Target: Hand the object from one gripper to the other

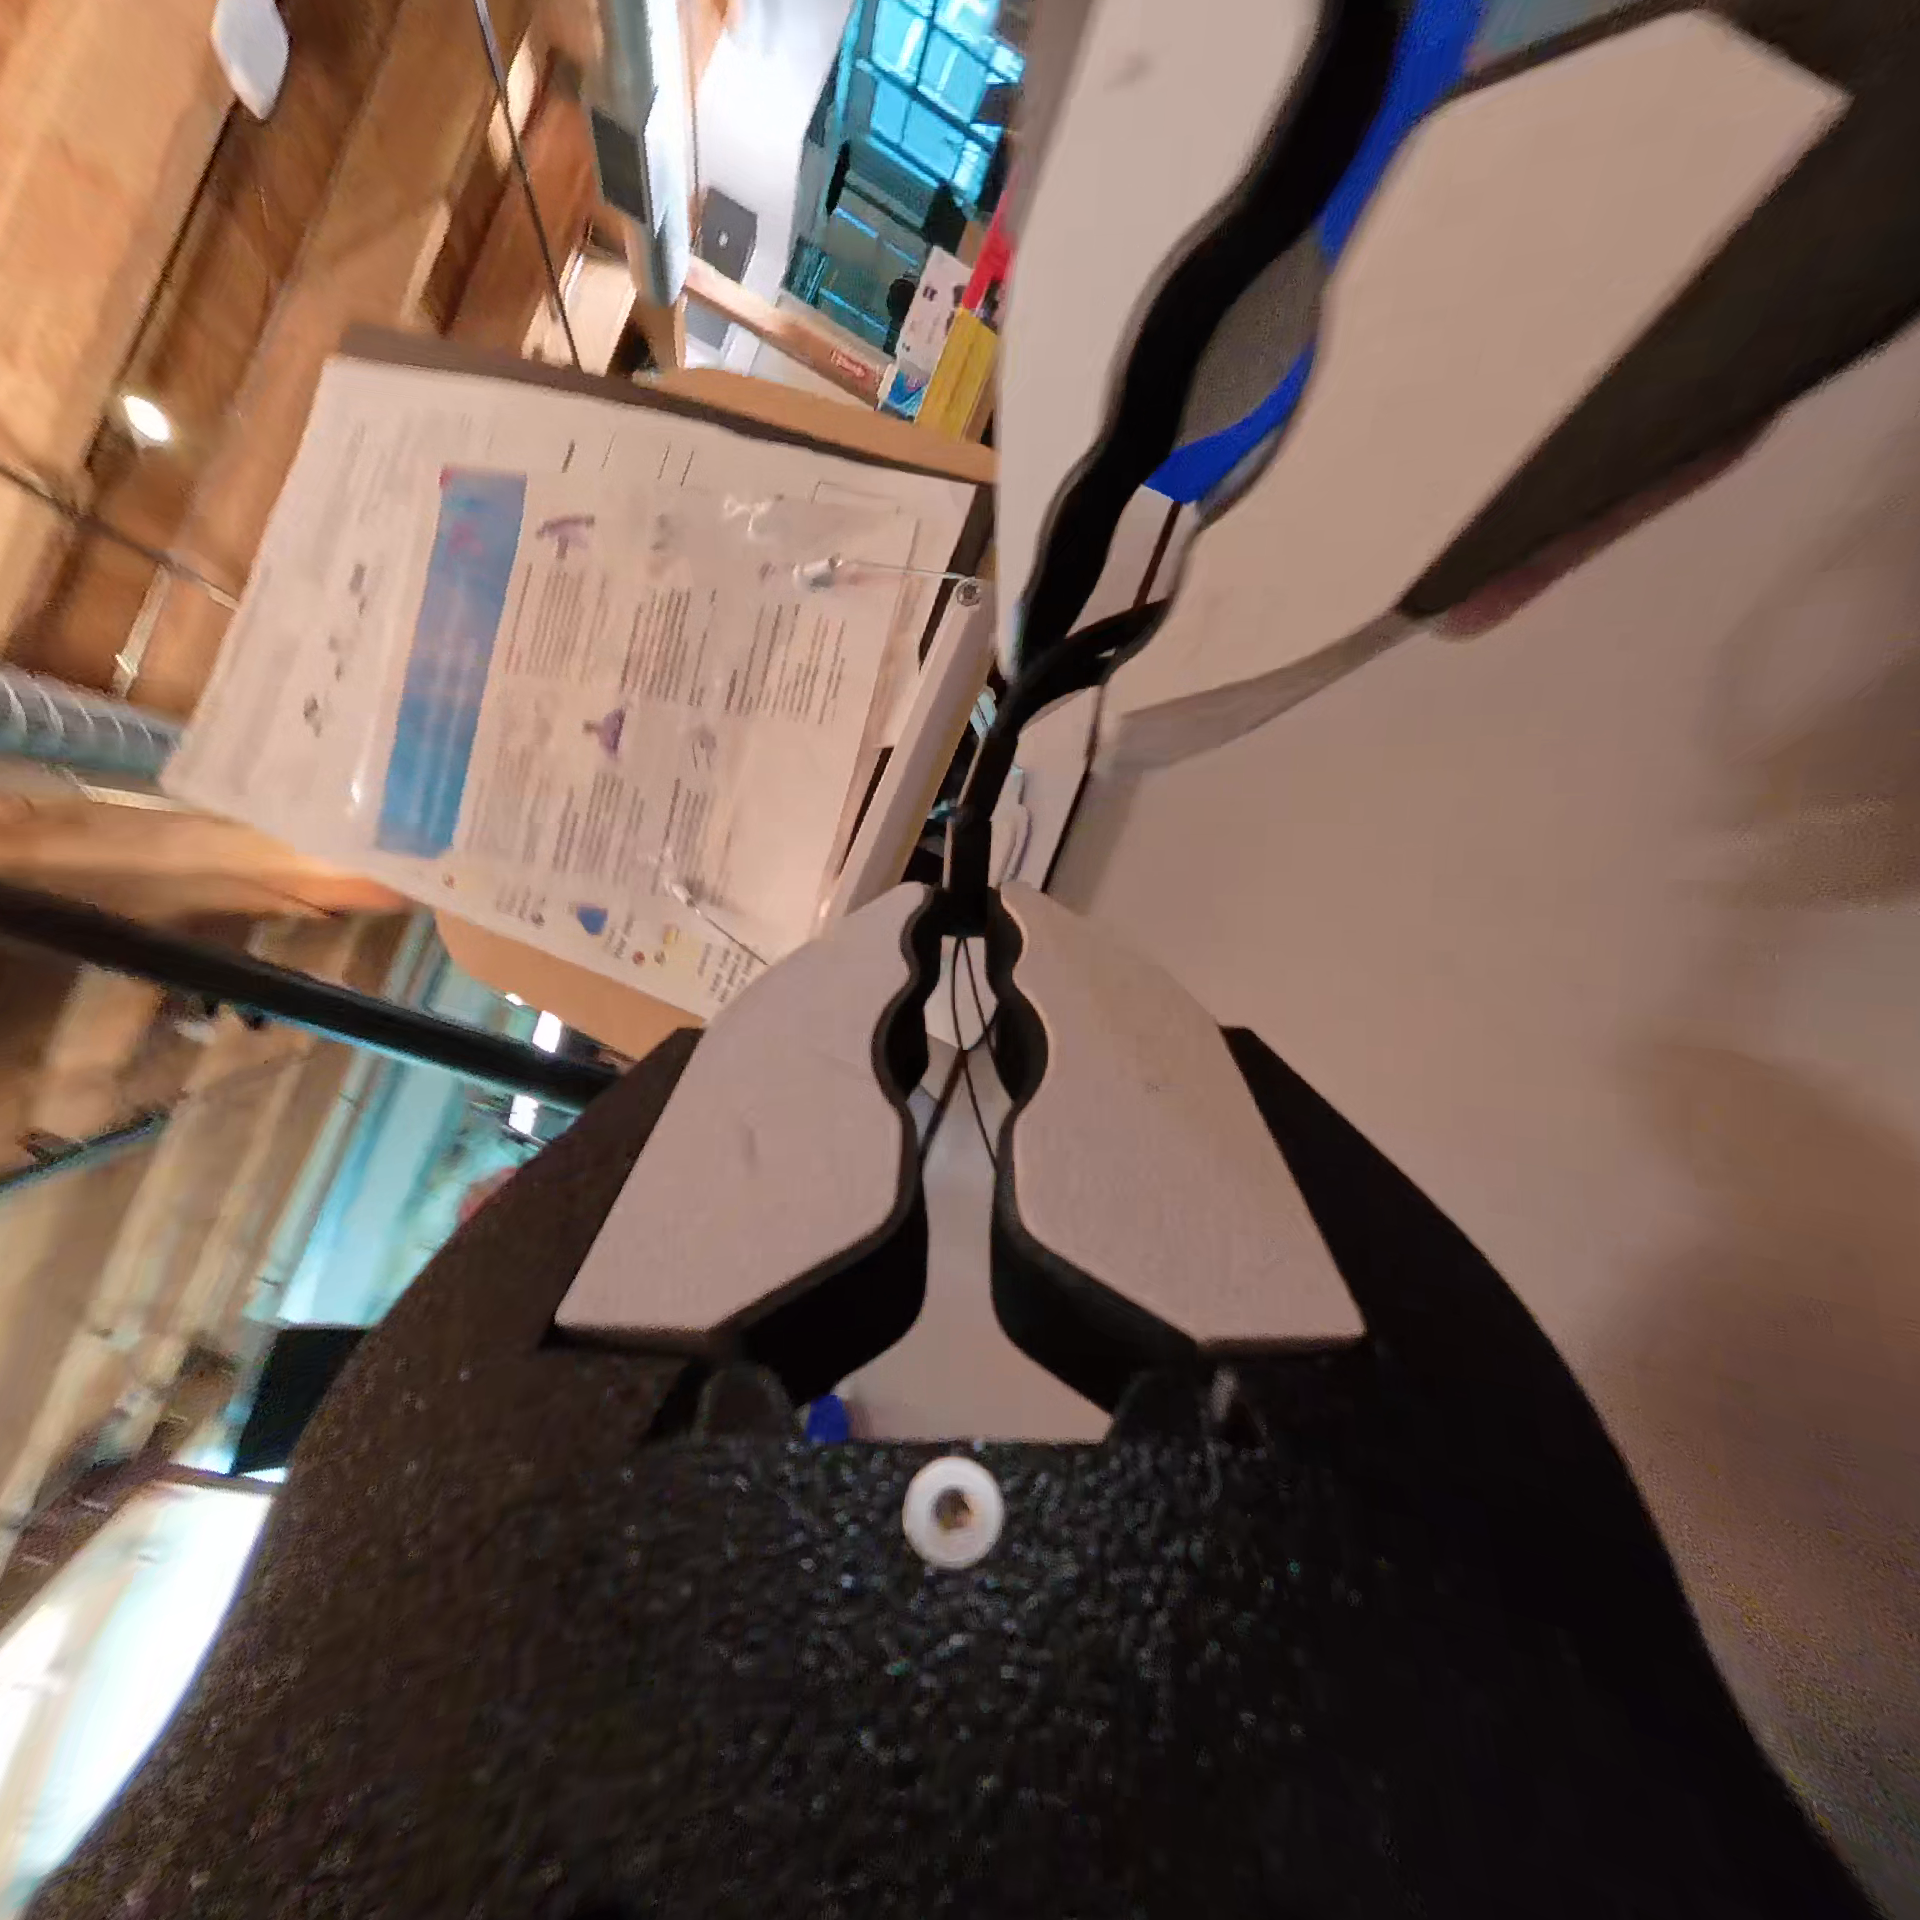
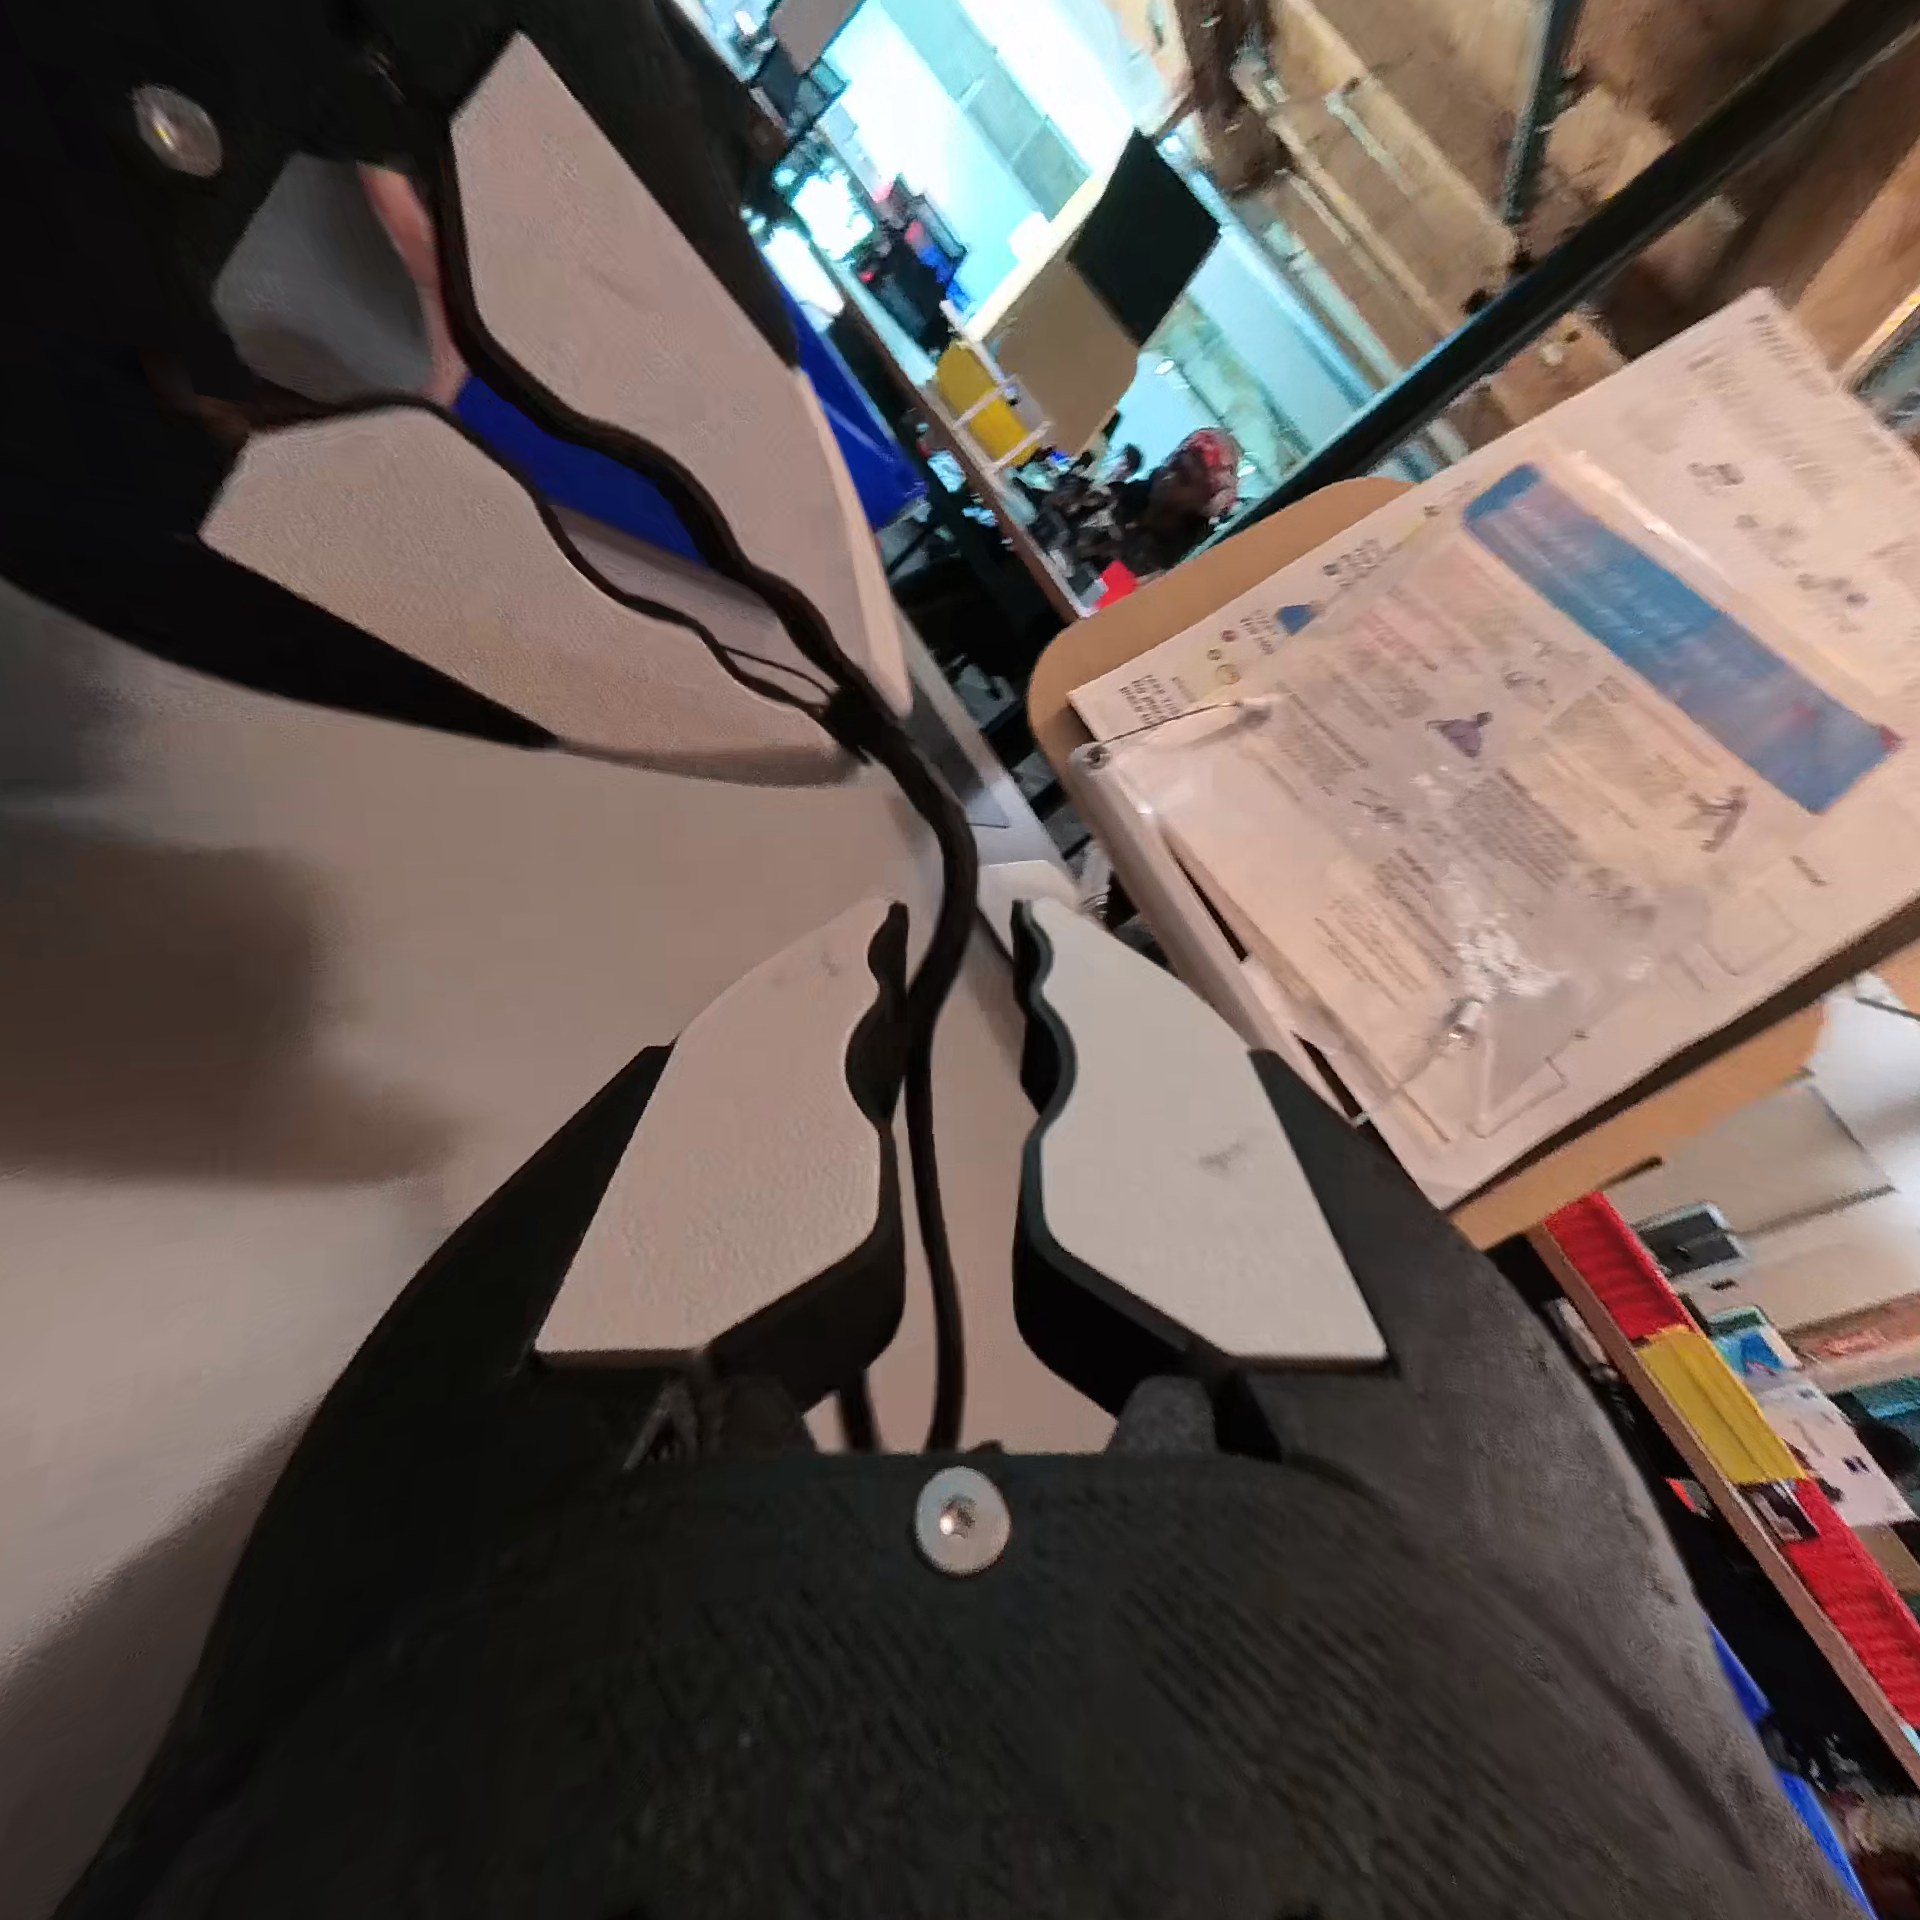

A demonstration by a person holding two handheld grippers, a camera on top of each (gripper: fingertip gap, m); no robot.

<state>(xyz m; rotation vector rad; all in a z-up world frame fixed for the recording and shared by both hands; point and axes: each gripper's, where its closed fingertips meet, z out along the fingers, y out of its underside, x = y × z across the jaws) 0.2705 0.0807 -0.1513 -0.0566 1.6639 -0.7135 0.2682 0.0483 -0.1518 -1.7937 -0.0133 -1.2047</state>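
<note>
Your object is a thin black cord [image 1: 971, 831], limp and bending in soft curves. In the left wrist view its bundled strands run up from one pair of closed tips to another. In the right wrist view the cord [image 2: 940, 987] hangs down through a gap, splitting into two strands.

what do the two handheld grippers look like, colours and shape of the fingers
Both match. The left gripper has a rough, speckled black body with a pale washer and screw at its centre, and two flat light-grey fingers edged in black with wavy, scalloped inner rims. The right gripper has the same black textured body, a silver screw and grey wavy-edged fingers. Blue shows behind each far gripper's fingers.
</note>
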